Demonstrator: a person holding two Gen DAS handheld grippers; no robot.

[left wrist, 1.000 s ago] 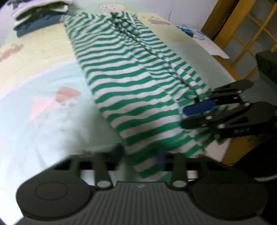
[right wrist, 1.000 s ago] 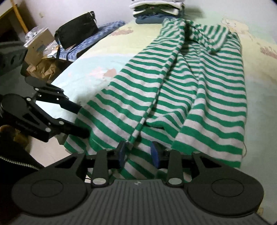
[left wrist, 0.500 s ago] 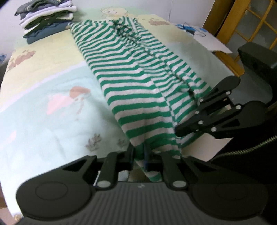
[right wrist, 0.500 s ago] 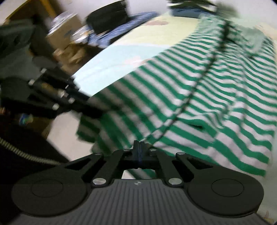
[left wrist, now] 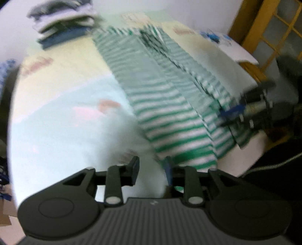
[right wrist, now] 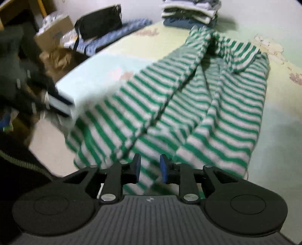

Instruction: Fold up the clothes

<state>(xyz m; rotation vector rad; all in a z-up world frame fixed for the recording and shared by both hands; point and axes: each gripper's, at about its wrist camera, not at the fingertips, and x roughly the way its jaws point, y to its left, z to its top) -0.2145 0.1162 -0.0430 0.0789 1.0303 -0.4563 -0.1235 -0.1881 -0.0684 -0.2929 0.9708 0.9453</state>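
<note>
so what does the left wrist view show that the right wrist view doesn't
Only the left wrist view: a yellow wooden lattice frame, white papers past the bed's far edge, and the left gripper, jaws apart with bare sheet between them.

Only the right wrist view: a black bag, a cardboard box, a blue patterned cloth, and the right gripper, jaws apart over striped cloth.

Both: the green-and-white striped garment on the bed sheet, and the stack of folded clothes.
</note>
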